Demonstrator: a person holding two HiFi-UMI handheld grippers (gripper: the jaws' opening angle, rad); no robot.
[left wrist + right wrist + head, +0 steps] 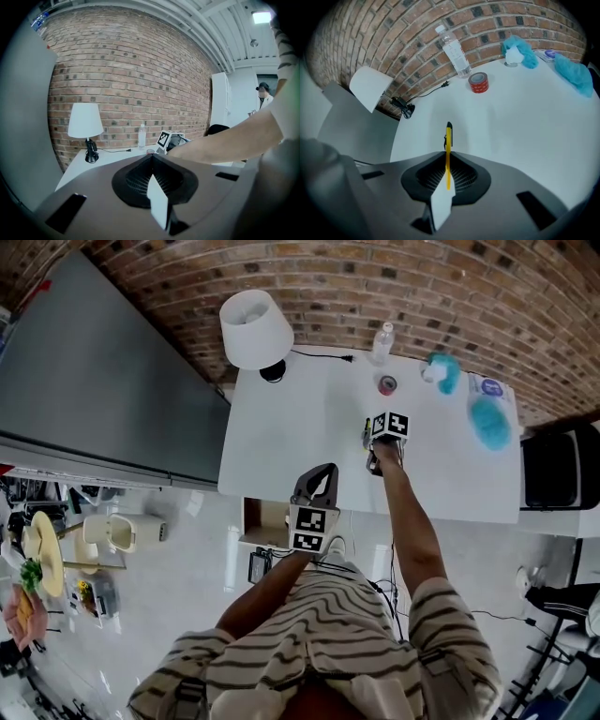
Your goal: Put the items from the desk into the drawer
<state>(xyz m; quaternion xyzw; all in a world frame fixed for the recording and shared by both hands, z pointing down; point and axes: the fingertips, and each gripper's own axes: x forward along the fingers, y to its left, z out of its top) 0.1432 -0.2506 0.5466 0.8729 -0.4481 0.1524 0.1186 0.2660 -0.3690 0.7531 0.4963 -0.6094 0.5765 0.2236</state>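
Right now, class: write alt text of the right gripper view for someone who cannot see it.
The right gripper clamps a thin yellow tool above a white desk holding red tape, a water bottle and blue cloths.

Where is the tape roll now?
In the head view the tape roll sits on the desk near its wall side, right of centre, just in front of the bottle and left of the blue cloth.

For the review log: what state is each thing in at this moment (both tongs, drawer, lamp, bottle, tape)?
Left tongs: shut, empty.
Right tongs: shut on a thin yellow item.
Drawer: pulled open.
Lamp: upright, unplugged.
Bottle: upright, capped.
Tape roll: lying flat.
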